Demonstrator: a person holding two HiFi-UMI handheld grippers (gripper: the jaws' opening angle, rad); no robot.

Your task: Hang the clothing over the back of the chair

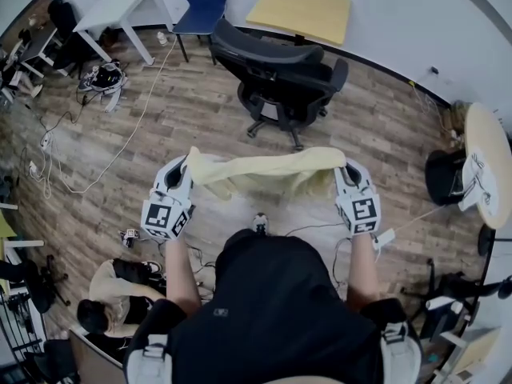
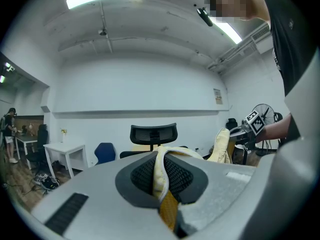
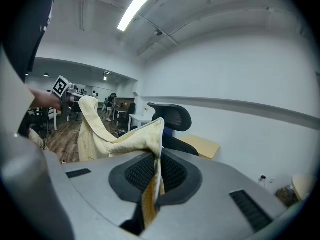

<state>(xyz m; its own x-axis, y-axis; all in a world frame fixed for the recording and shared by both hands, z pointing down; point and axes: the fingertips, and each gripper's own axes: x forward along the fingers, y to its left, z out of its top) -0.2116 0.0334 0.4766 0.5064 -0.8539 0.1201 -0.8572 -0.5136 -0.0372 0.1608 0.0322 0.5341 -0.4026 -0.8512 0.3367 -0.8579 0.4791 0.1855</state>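
A pale yellow garment (image 1: 264,170) hangs stretched between my two grippers at chest height. My left gripper (image 1: 182,174) is shut on its left end, and the cloth (image 2: 161,171) runs pinched between the jaws. At the other end my right gripper (image 1: 346,174) is shut on the fabric (image 3: 152,171). The black office chair (image 1: 276,74) stands ahead of the garment, its mesh back (image 2: 153,132) toward me. In the right gripper view the chair's headrest (image 3: 172,117) shows just past the cloth.
A yellow-topped table (image 1: 300,10) stands behind the chair, a blue chair (image 1: 200,2) and a white table (image 1: 120,6) to its left. Cables (image 1: 96,158) trail over the wooden floor. A round table (image 1: 490,162) is at the right. A person crouches at lower left (image 1: 108,294).
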